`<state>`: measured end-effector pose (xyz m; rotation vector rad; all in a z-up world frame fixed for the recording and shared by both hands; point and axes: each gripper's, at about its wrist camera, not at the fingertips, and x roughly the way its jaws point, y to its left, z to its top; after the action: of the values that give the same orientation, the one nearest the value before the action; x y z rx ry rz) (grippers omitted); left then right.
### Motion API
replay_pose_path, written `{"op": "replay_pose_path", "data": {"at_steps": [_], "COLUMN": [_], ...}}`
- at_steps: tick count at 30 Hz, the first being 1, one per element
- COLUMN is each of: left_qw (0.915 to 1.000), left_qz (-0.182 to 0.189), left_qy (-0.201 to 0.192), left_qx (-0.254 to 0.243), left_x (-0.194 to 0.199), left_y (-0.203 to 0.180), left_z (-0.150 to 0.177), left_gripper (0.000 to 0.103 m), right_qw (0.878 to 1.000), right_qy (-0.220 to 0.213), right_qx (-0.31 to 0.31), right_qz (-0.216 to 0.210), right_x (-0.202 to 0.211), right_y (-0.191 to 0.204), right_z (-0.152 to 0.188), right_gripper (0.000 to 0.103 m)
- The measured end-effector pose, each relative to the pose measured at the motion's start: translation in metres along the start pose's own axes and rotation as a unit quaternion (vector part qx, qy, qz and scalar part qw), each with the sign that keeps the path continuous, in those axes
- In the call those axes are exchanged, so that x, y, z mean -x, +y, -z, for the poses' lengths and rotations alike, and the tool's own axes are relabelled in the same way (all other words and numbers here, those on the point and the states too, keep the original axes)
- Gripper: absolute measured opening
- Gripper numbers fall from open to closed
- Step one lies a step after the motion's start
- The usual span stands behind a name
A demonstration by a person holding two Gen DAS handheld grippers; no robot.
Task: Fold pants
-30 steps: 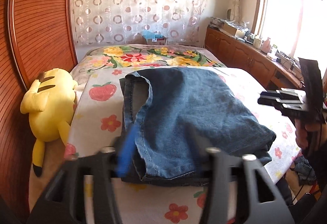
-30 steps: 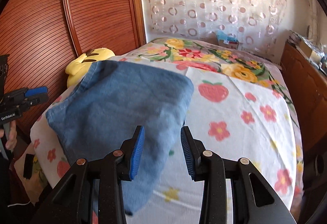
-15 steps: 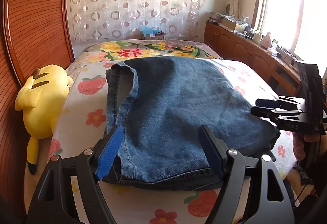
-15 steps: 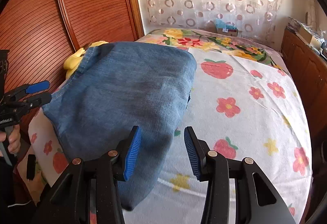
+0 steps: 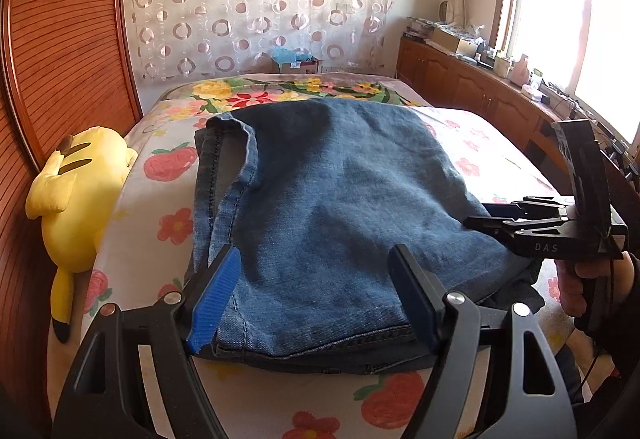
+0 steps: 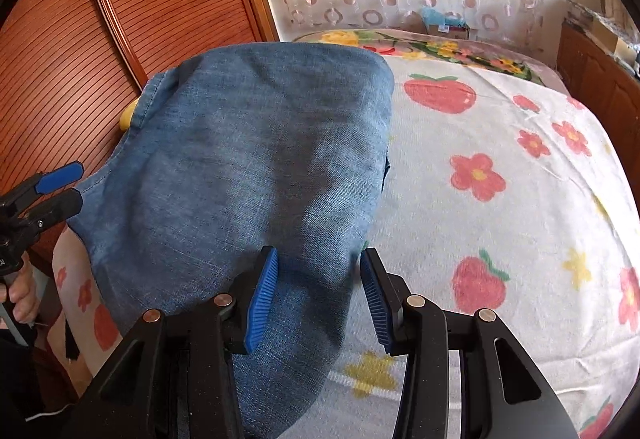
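— On the bed (image 5: 132, 239), item one: the pants (image 5: 340, 207), blue denim, folded into a squat stack near the foot edge, one corner hanging off. Where do we stand?

— Left gripper (image 5: 316, 295): jaws spread wide over the near hem, holding nothing. Right gripper (image 6: 318, 295): jaws moderately open, straddling the drooping corner, nothing pinched, as far as we can tell.

— The step, as we judge it?

— Tidying the stack. We would close on that hanging corner, lift it low and lay it back on the pile, keeping the layers square.

— Surroundings?

— Yellow plush toy (image 5: 76, 191) beside the wooden headboard (image 5: 60, 39), well apart from the pants; cabinets (image 5: 472, 87) along the window side. Nothing blocks us; only the bed's edge risks a slide
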<state>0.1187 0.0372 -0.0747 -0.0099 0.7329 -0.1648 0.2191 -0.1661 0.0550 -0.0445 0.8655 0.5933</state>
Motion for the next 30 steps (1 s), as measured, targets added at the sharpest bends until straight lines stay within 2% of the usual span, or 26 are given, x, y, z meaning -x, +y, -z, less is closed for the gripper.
{"op": "replay_pose_path", "data": {"at_steps": [3, 6, 10, 11, 16, 21, 25, 30], "left_qw": [1.0, 1.0, 1.0, 1.0, 0.9998, 0.9995, 0.9991, 0.9973], "left_qz": [-0.002, -0.004, -0.005, -0.005, -0.004, -0.003, -0.019, -0.057], "left_qy": [0.001, 0.001, 0.0, 0.0, -0.006, -0.004, 0.011, 0.042], "left_qx": [-0.002, -0.002, -0.004, -0.005, -0.017, -0.033, -0.037, -0.02], "left_x": [-0.001, -0.001, -0.001, -0.001, -0.006, -0.025, -0.049, -0.076], "left_y": [-0.001, -0.001, -0.004, -0.004, -0.008, -0.007, 0.003, 0.023], "left_z": [0.0, 0.0, -0.002, -0.003, -0.014, -0.033, -0.046, -0.056], "left_gripper": [0.077, 0.077, 0.077, 0.077, 0.077, 0.077, 0.077, 0.076], "right_qw": [1.0, 1.0, 1.0, 1.0, 0.999, 1.0, 0.999, 0.999], "right_qy": [0.002, 0.003, -0.002, -0.007, -0.015, -0.015, -0.017, -0.021], "right_qx": [-0.007, -0.005, 0.008, 0.011, 0.006, 0.016, 0.027, 0.037], "right_qz": [-0.017, -0.023, -0.02, -0.019, -0.028, -0.016, -0.007, -0.003], "right_x": [-0.003, -0.004, -0.004, -0.002, 0.001, -0.002, -0.001, 0.004], "right_y": [-0.003, -0.006, -0.003, -0.003, -0.011, -0.008, -0.003, 0.003], "right_z": [0.001, 0.001, 0.001, 0.001, 0.004, 0.005, 0.007, 0.011], "right_gripper": [0.043, 0.036, 0.012, 0.009, 0.008, 0.008, 0.008, 0.008]}}
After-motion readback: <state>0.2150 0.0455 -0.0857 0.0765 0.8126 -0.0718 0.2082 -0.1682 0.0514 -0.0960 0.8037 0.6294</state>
